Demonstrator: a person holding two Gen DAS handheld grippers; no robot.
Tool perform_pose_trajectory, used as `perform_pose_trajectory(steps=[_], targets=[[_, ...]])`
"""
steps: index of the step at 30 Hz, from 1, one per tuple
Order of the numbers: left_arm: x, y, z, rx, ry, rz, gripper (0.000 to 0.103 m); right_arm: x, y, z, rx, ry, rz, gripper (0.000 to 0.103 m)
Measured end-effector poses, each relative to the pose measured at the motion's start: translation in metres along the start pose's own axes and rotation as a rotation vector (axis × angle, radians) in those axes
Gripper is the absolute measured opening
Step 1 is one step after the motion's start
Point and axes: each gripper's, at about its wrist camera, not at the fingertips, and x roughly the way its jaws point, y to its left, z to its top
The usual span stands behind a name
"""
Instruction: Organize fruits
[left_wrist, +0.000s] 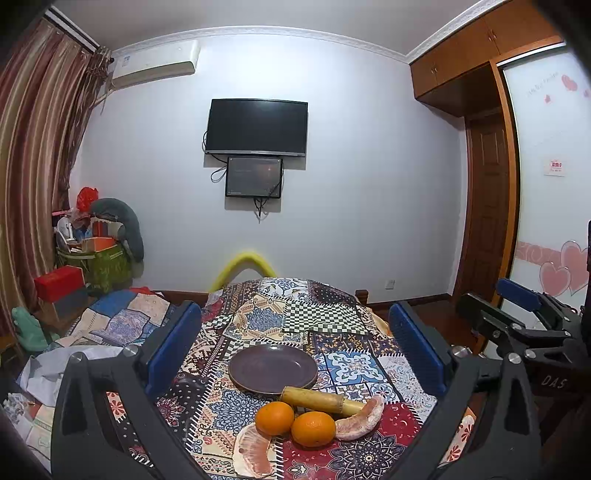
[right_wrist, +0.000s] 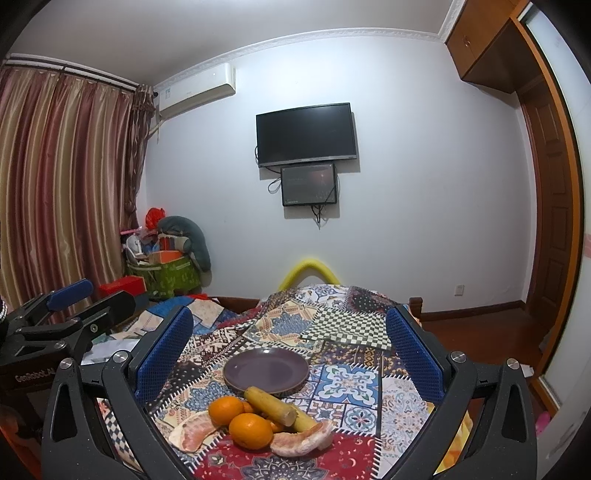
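On the patchwork-covered bench (left_wrist: 332, 321), the fruit lies in a tight cluster just in front of the empty purple plate (left_wrist: 272, 367). Leftmost is a peeled pomelo segment (left_wrist: 253, 452), its curved back turned toward the left orange (left_wrist: 274, 417), which touches the right orange (left_wrist: 313, 428). Behind them a yellowish cane-like stalk (left_wrist: 321, 400) lies with its long axis running left to right, its left end at the plate's rim. A second pomelo segment (left_wrist: 360, 419) curls at the far right, against the stalk's end.

The oranges look firm and round, likely to roll; a grasp across the widest part would suit them. The pomelo segments look soft and easily torn, so they would want a light pinch across the thick middle. The stalk looks stiff and is best taken crosswise near its centre.

The left claw (left_wrist: 295, 350) is spread wide and holds nothing. The right claw (right_wrist: 291, 354) is likewise spread and empty, both hovering short of the fruit.
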Motion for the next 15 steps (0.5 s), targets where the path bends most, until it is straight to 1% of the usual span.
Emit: perform_pose_trajectory(steps=[3, 6, 12, 15], targets=[[0.005, 0.002, -0.002, -0.004, 0.013, -0.001, 0.103, 0.005, -0.001, -0.002, 0.001, 0.02, -0.006, 0.103], [0.014, 0.007, -0.005, -0.017, 0.047, -0.007, 0.103, 0.015, -0.004, -0.007, 0.009, 0.059, -0.017, 0.103], [0.039, 0.022, -0.019, -0.033, 0.117, 0.018, 0.103, 0.044, -0.015, -0.024, 0.026, 0.178, -0.024, 0.103], [0.053, 0.029, -0.027, -0.036, 0.161, 0.028, 0.099, 0.06, -0.023, -0.039, 0.038, 0.247, -0.025, 0.103]])
